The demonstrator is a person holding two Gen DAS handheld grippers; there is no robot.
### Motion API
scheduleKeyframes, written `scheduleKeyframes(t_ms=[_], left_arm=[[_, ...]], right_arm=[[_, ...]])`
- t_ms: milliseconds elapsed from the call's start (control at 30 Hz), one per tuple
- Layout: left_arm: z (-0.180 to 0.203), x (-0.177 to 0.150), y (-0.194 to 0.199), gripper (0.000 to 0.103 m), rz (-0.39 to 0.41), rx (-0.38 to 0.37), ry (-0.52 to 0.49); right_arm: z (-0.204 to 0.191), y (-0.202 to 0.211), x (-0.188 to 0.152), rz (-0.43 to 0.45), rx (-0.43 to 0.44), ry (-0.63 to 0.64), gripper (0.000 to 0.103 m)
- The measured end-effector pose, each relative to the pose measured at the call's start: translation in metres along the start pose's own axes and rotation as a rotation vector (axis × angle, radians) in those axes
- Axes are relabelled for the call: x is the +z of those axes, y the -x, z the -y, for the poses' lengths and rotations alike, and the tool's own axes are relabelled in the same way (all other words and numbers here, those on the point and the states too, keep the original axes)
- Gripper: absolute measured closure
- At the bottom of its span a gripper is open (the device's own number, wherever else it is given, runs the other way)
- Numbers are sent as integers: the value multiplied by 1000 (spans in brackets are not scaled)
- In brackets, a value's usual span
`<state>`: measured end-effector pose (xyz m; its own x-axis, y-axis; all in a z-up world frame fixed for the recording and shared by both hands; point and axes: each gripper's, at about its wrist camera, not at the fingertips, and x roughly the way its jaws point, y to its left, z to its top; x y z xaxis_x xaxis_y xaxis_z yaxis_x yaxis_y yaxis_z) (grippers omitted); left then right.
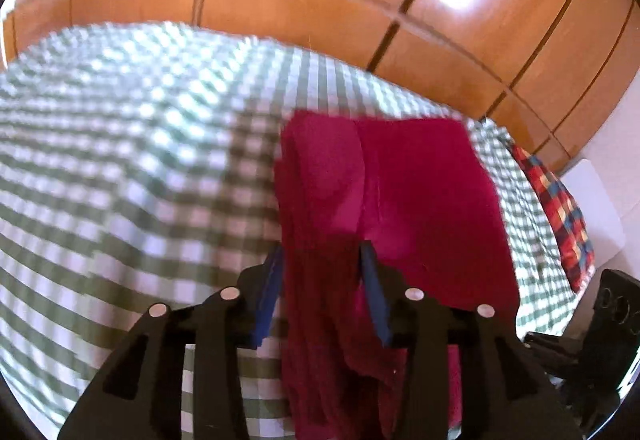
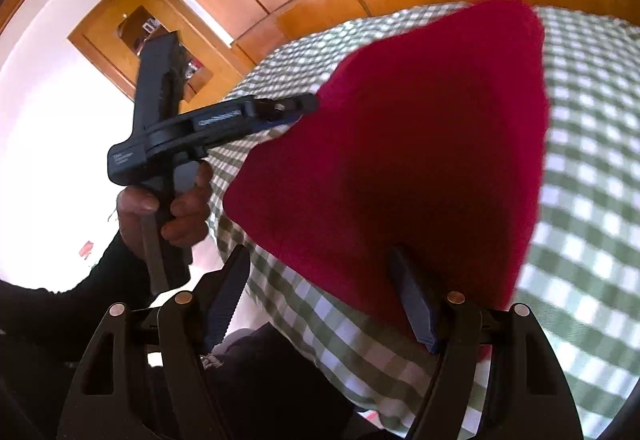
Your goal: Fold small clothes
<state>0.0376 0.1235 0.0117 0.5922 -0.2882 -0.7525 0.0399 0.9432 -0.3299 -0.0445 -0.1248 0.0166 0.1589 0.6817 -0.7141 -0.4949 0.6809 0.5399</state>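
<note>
On the green-checked bedspread (image 1: 120,168) before a wooden wardrobe (image 1: 320,0), I see my left gripper (image 1: 322,254) clamped on a bunched edge of the red garment (image 2: 400,144) lifted over the bed, while my right gripper (image 2: 320,256) stands open beside the cloth's near edge.

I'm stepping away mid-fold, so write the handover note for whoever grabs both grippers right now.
Left gripper: jaws closed on a bunched edge of the red garment, lifting it above the checked bedspread.
Right gripper: jaws open; the cloth lies against the right finger, not pinched.
Red garment: partly raised, sagging between the grippers, the rest on the bed. A plaid cloth sits at the bed's edge.
Done: one edge picked up.
Left: probably grip the other side, lay it over, flatten.
</note>
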Motion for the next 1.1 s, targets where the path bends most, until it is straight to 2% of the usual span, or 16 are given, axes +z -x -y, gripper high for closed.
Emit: scheduleKeyframes(t_ms=[100,200,333,400,567,700,767,867,1000,1100], left_arm=[[10,13,24,65,100,-7,-17],[22,19,28,65,142,-22,-42],[47,20,11,65,126,2,-128],[53,16,-2,65,92,13,-150],[43,4,-26,73,26,44,-166],[31,-10,-33,76,7,37,-155],[28,-16,-33,76,12,36,-154],[26,-24,-32,76,28,47,-156],[21,-26,-29,76,29,41,-126],[23,-18,-19,78,30,40,-106]], right_arm=[[9,31,10,72,-34,-12,32],[23,57,27,164,-101,-45,32],[45,63,53,216,-172,-105,32],[51,55,70,224,-196,-124,32],[59,25,114,216,-237,-134,32],[80,-18,143,169,-271,-173,32],[93,-40,147,137,-292,-195,32],[115,-87,144,32,-354,-219,32],[122,-85,137,74,-316,-226,30],[119,-81,135,81,-340,-210,30]])
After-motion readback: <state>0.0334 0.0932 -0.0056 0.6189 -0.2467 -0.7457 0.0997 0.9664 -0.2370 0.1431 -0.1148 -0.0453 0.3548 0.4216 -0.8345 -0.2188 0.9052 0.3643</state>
